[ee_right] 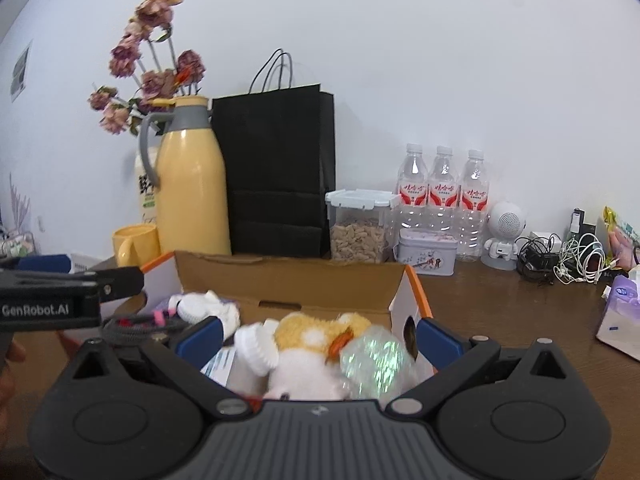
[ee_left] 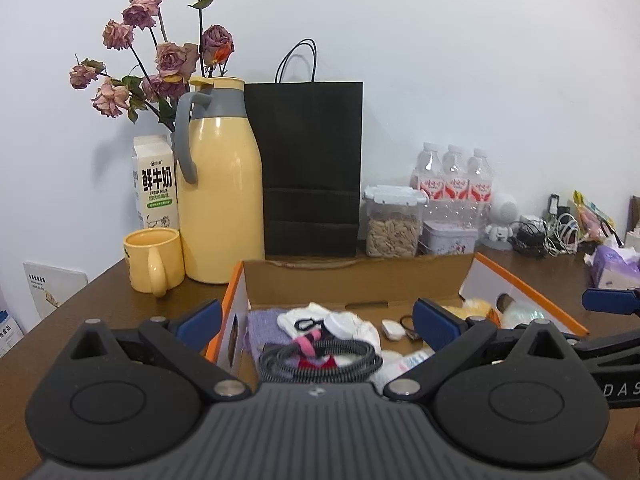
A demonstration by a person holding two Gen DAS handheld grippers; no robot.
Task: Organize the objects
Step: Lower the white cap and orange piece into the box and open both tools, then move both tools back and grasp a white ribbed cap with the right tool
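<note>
An open cardboard box (ee_left: 360, 280) with orange edges sits on the brown table. It holds a coiled black cable (ee_left: 320, 356) with a pink tie, white cloth (ee_left: 344, 320), a purple cloth (ee_left: 262, 326) and small bits. My left gripper (ee_left: 318, 316) is open and empty above the box's left part. In the right wrist view the box (ee_right: 288, 280) also holds a yellow-white plush toy (ee_right: 312, 344) and a shiny ball (ee_right: 376, 360). My right gripper (ee_right: 320, 336) is open, its jaws either side of the plush, not closed on it.
Behind the box stand a yellow thermos (ee_left: 218, 200), yellow mug (ee_left: 154, 260), milk carton (ee_left: 156, 184), dried roses (ee_left: 160, 56), black paper bag (ee_left: 312, 168), snack jar (ee_left: 394, 224), tin (ee_left: 450, 236) and three water bottles (ee_left: 452, 184). Cables (ee_right: 560, 260) and a tissue pack (ee_right: 620, 316) lie right.
</note>
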